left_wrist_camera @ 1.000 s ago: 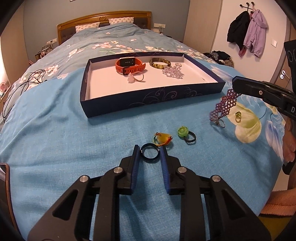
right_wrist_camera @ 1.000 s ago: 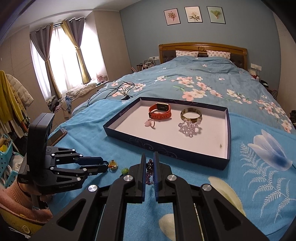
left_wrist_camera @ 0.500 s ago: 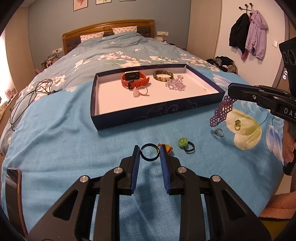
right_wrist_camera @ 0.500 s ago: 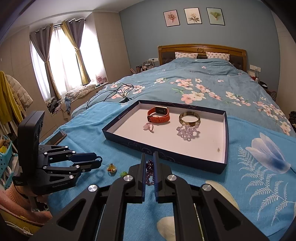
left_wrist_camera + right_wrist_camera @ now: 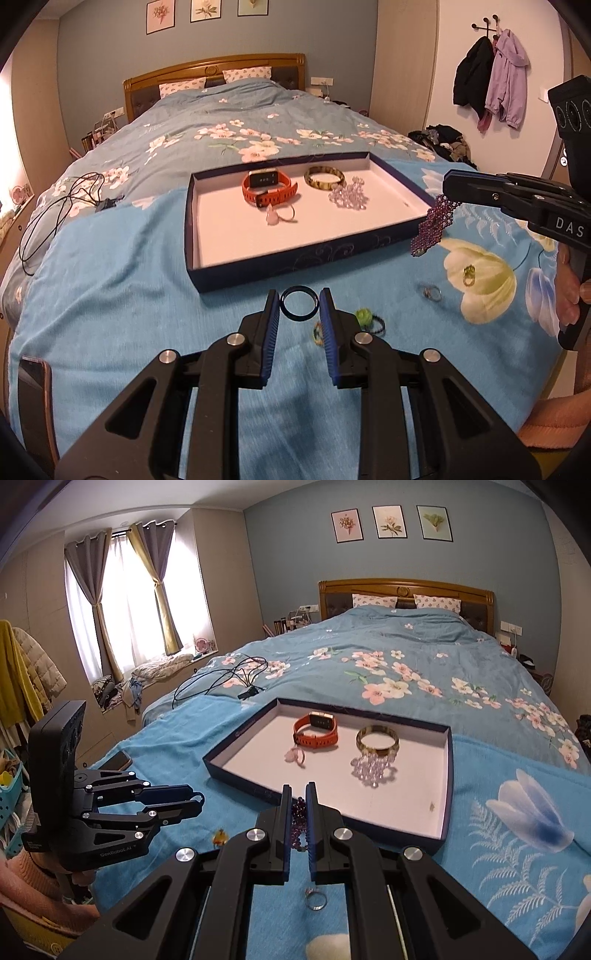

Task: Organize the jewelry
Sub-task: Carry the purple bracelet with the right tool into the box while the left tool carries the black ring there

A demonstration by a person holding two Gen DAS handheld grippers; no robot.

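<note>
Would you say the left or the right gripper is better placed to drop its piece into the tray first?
Probably the right gripper: its purple beaded bracelet hangs just beside the tray wall's corner, while the left gripper holds its dark ring further short of the front wall.

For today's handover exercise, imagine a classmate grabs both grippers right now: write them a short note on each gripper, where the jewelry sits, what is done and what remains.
Left gripper: shut on the dark blue ring, held above the blanket just short of the tray's near wall.
Right gripper: shut on the purple beaded bracelet, which hangs beside the tray's near right corner.
Done: orange smartwatch, amber bangle, clear bead bracelet and pink-stone ring lie in the tray.
Left: tray both held pieces, then the green flower ring, yellow charm, silver ring and gold ring on the blanket.
</note>
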